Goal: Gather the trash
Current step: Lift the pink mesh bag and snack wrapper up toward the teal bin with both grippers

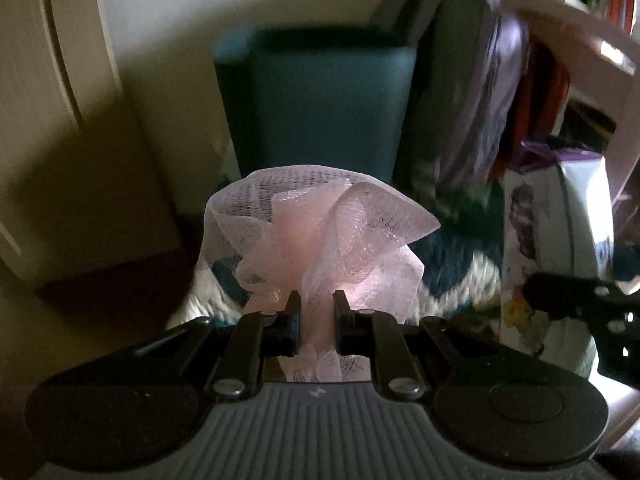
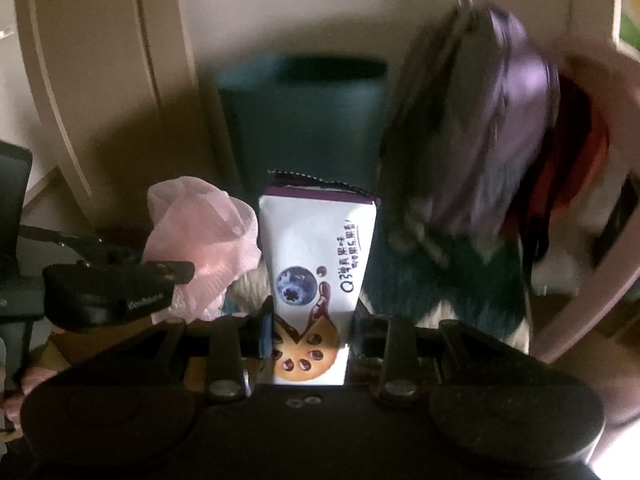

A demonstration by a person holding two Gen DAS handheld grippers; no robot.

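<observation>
Tongs (image 1: 316, 300) tilted downward, clamping netting (image 1: 316, 224)

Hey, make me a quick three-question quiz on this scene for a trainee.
1. True or false: the left gripper is shut on pink mesh.
2. What does the right gripper hold? A) a bottle B) a snack wrapper C) nothing
3. What colour is the bin ahead of both grippers?

Key: 1 true; 2 B; 3 teal.
</observation>
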